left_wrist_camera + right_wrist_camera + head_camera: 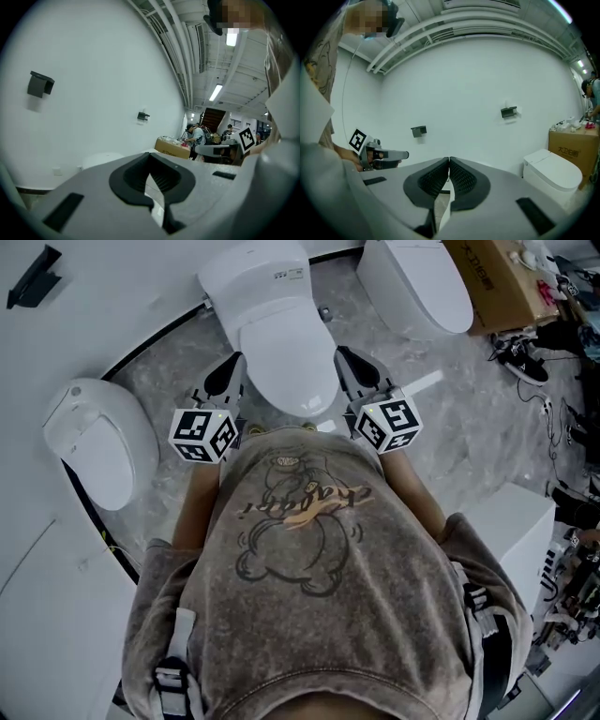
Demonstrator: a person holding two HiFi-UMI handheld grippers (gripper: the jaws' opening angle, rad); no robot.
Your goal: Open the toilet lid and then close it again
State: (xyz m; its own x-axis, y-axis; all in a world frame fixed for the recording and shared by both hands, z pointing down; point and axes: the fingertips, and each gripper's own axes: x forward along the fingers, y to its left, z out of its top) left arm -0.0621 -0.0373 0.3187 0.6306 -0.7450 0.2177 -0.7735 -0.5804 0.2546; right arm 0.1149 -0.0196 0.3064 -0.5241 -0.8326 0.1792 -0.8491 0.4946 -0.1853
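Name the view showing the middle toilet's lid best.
The head view: the toilet lid lies shut, seen from above. The left and right gripper views face the wall and miss it; the right one catches only a neighbouring toilet.

On my feed, the white toilet (272, 310) stands straight ahead, back to the wall (122, 287), its smooth oval lid (288, 362) lying flat, fully closed.

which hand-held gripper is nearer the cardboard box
Right. The right hand-held gripper is beside the middle toilet, toward the cardboard box; the left hand-held gripper is across that toilet, farther away.
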